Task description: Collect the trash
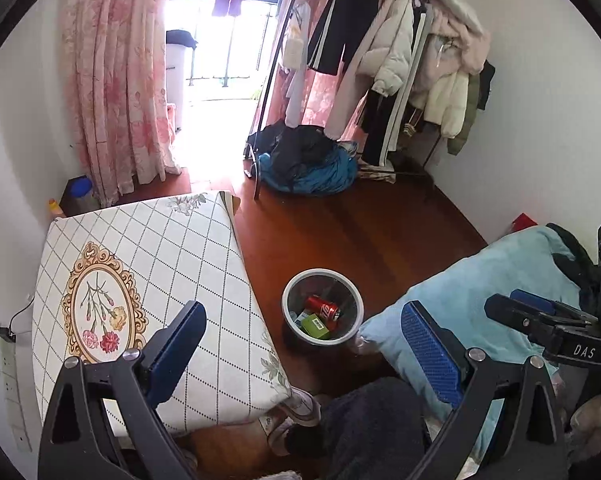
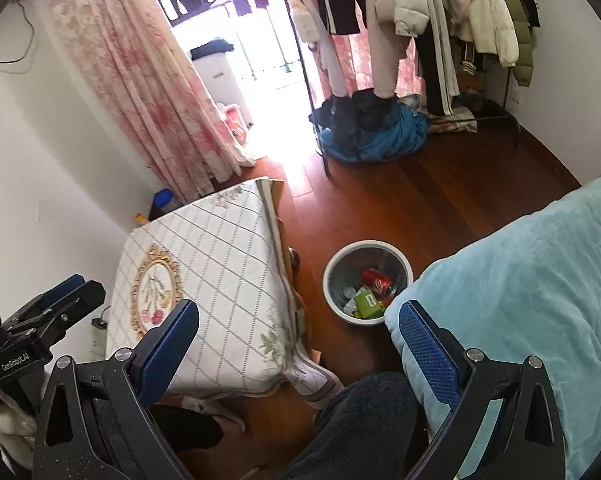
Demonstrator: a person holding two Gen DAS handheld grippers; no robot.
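Both grippers hanging wide, empty: left gripper, right gripper. Bin sitting centre frame, floor, dead ahead between them; can already lying inside. Neither clearly nearer.

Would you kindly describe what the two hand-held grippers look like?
Both the left hand-held gripper and the right hand-held gripper have black angular frames with silver bolts and blue textured pads. Seen from outside, the right body reads "DAS", the left "GenRobot.AI".
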